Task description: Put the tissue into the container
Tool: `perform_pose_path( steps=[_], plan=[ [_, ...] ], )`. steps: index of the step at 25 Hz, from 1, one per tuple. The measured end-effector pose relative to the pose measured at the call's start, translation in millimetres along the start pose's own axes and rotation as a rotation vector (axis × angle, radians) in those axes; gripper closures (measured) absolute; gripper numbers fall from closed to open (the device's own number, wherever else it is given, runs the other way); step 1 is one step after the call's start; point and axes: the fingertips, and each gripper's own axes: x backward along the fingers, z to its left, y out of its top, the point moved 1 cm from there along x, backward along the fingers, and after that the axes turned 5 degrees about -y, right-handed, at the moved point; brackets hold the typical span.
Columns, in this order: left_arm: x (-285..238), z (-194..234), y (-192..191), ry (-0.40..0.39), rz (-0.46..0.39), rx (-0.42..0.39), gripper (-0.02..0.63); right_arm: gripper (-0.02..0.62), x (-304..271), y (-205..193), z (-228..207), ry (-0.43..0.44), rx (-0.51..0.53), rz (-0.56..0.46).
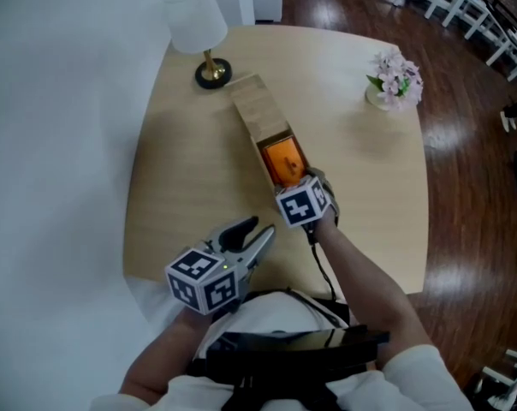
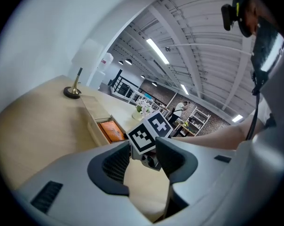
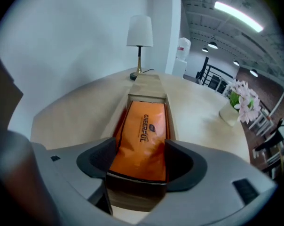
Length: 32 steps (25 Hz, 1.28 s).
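1. Glossy orange tissue pack (image 3: 143,135) lies flat inside the long, rectangular wooden container (image 1: 257,110)
2. Right gripper (image 3: 141,163): released, jaws straddling the pack's near end
3. Left gripper (image 2: 144,161): released, nothing between its jaws

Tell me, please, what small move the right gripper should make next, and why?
Probably lift the right gripper back and clear: the orange tissue pack already lies inside the wooden container, and the fingers stand apart beside it, not pressing.
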Motion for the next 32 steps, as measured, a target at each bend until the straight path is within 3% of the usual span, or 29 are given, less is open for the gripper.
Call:
perform_pose_path(
  steps=[2, 4, 8, 15, 20, 27, 32],
  plan=[
    [-2, 1, -1, -0.006, 0.002, 0.009, 0.442, 0.283, 2, 4, 1, -0.004, 0.052, -0.003],
    [-4, 1, -2, -0.009, 0.002, 0.016, 0.442, 0.355, 6, 5, 1, 0.008, 0.076, -0.009],
    [-7, -1, 0, -0.006, -0.007, 0.018, 0.442, 0.415, 26, 15, -5, -0.01, 0.065, -0.082],
    [-24, -14, 2, -0.021, -0.008, 0.015, 0.442, 0.427, 84, 38, -25, 0.023, -0.015, -0.277],
    [-48, -29, 3, -0.043, 0.001, 0.001, 0.442, 0.433, 120, 37, -75, -0.049, -0.068, -0.379],
    [-79, -50, 0, -0.055, 0.029, -0.024, 0.442, 0.436, 81, -33, -195, -0.22, -0.219, -0.237],
    [-86, -53, -2, -0.024, 0.039, -0.025, 0.442, 0.436, 46, -93, -234, -0.265, -0.269, -0.078]
  ],
)
